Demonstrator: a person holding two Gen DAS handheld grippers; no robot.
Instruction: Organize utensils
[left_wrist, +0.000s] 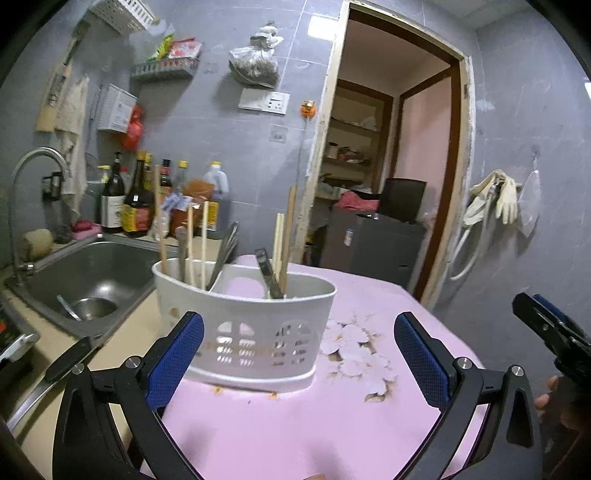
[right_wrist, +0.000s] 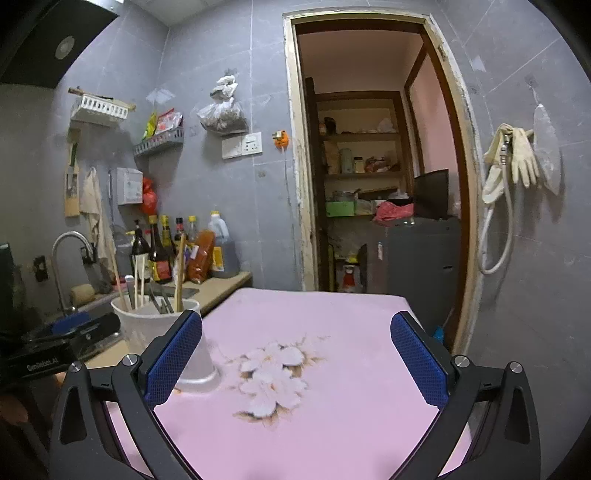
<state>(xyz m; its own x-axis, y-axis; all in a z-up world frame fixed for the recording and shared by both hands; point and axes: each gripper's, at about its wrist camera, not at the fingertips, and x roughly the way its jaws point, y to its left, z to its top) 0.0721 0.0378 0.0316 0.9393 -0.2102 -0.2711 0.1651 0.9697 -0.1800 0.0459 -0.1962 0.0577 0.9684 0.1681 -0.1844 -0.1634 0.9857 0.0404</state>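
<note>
Near table's left edge (left_wrist: 177, 391): utensil caddy (left_wrist: 251, 332).

Bare pink tabletop (right_wrist: 332, 424) lies open right of the utensil caddy (left_wrist: 251, 332); sink (left_wrist: 88, 280) flanks left.

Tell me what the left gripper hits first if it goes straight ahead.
Probably the white caddy: it stands on the pink table just ahead of the left gripper, whose jaws are open and empty. Depth is hard to judge.
</note>
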